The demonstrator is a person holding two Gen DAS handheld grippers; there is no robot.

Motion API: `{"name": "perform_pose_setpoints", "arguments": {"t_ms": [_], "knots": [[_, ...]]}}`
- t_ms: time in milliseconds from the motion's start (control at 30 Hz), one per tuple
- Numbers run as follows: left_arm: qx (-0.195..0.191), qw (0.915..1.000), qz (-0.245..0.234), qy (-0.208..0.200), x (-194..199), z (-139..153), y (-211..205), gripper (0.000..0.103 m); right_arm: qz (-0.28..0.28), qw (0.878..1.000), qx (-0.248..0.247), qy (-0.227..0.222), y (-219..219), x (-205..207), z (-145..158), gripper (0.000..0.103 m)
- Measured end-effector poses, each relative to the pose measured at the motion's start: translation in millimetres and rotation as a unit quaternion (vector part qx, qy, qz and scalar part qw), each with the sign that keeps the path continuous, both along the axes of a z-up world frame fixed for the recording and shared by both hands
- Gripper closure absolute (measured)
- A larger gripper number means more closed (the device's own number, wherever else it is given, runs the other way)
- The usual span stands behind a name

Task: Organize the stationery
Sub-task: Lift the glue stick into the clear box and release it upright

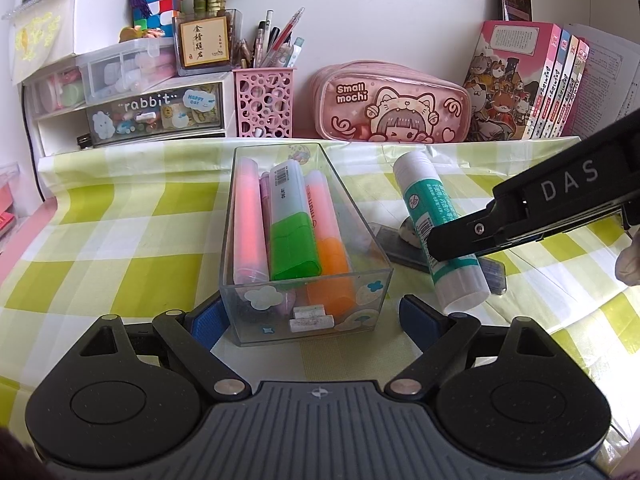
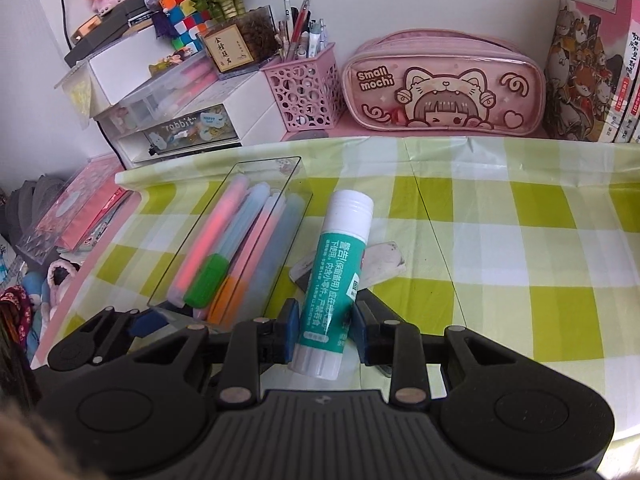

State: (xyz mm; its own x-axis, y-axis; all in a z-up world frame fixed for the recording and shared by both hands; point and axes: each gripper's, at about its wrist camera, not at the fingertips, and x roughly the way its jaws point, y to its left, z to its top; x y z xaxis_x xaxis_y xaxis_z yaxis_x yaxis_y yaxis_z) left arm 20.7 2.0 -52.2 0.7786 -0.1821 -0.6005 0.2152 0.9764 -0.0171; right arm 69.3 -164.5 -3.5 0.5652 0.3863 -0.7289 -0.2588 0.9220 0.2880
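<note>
Your right claw [image 2: 325,330] is pinching the glue stick [image 2: 336,280]. Its two blue pads [image 2: 291,330] squeeze the low end of the stick from both sides. The white cap points away from you, toward the far side of the desk [image 2: 520,240]. In the left view your right claw [image 1: 452,246] comes in from the right and holds the glue stick [image 1: 436,224] tilted, with its flat white bottom near you and its cap far. The stick is just to the right of the clear box [image 1: 304,240].

Your left claw [image 1: 310,316] is spread wide. The near end of the clear box sits between its two blue pads [image 1: 210,316]. The left pad looks like it touches the box corner, but the right pad stands apart from the box.

Inside the box lie fat highlighters [image 1: 292,224], pink, green and orange, side by side. Two little white bits [image 1: 310,318] lie at the near end of the box.

Under the glue stick, on the green and white checked cloth [image 2: 540,288], lies a worn white eraser [image 2: 386,260] and a flat dark thing that I cannot make out.

At the far edge of the desk stand a pink pen cup [image 1: 264,102], a pink pencil case [image 1: 390,106] and some books [image 1: 524,84].
</note>
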Motion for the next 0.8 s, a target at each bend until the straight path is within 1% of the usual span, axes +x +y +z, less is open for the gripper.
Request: {"name": "perform_pose_setpoints", "arguments": {"t_ms": [200, 500, 733, 800], "knots": [[0.0, 1.0, 0.0, 0.0, 1.1, -0.3, 0.4, 0.017, 0.009, 1.0, 0.014, 0.014, 3.6, 14.0, -2.8, 0.06], [0.001, 1.0, 0.0, 0.0, 1.1, -0.4, 0.3, 0.016, 0.002, 0.999, 0.032, 0.026, 2.0, 31.2, 2.4, 0.058], [0.0, 1.0, 0.0, 0.0, 1.5, -0.5, 0.1, 0.016, -0.003, 0.999, 0.03, 0.045, 9.0, 48.4, -2.1, 0.057], [0.0, 1.0, -0.001, 0.001, 1.5, -0.6, 0.0, 0.016, -0.004, 0.999, 0.017, 0.038, 14.6, 48.9, -3.6, 0.057]]}}
